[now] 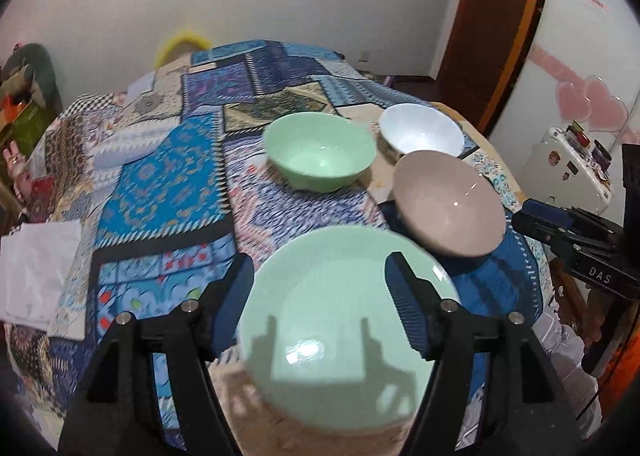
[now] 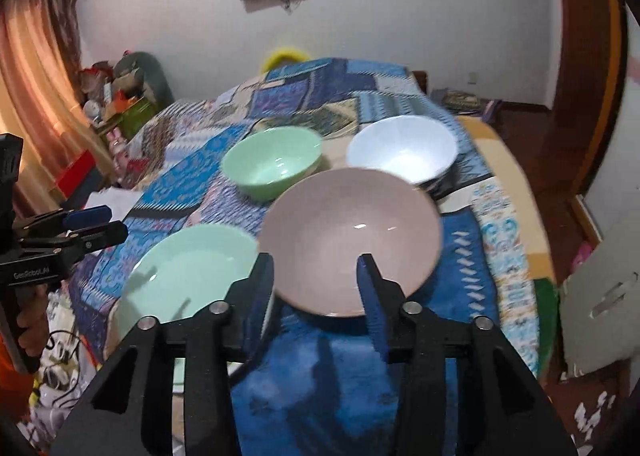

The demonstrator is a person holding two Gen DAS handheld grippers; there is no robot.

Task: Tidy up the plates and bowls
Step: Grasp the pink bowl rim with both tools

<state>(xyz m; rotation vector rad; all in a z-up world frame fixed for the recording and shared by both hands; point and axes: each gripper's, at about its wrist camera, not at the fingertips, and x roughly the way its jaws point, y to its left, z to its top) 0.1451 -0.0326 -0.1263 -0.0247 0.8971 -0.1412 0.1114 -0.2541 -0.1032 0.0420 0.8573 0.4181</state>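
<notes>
On a patterned bedspread [image 1: 168, 183] lie a shallow green plate [image 1: 340, 336], a green bowl [image 1: 320, 151], a white bowl [image 1: 420, 131] and a pinkish-grey bowl [image 1: 448, 203]. My left gripper [image 1: 320, 276] hangs open above the green plate, its pads apart from it. In the right wrist view my right gripper [image 2: 315, 262] stands open over the near rim of the pinkish-grey bowl [image 2: 352, 232], pinching nothing. The green plate [image 2: 192, 264] is to its left, with the green bowl [image 2: 272, 159] and white bowl [image 2: 402, 147] behind. Each view shows the other gripper at its side: right gripper [image 1: 528, 217], left gripper [image 2: 114, 221].
A white folded sheet [image 1: 36, 268] lies at the bed's left edge. A white case with stickers [image 1: 572, 171] and a wooden door frame [image 1: 492, 35] stand to the right. Boxes and clutter [image 2: 124, 95] and a curtain [image 2: 36, 75] fill the far left.
</notes>
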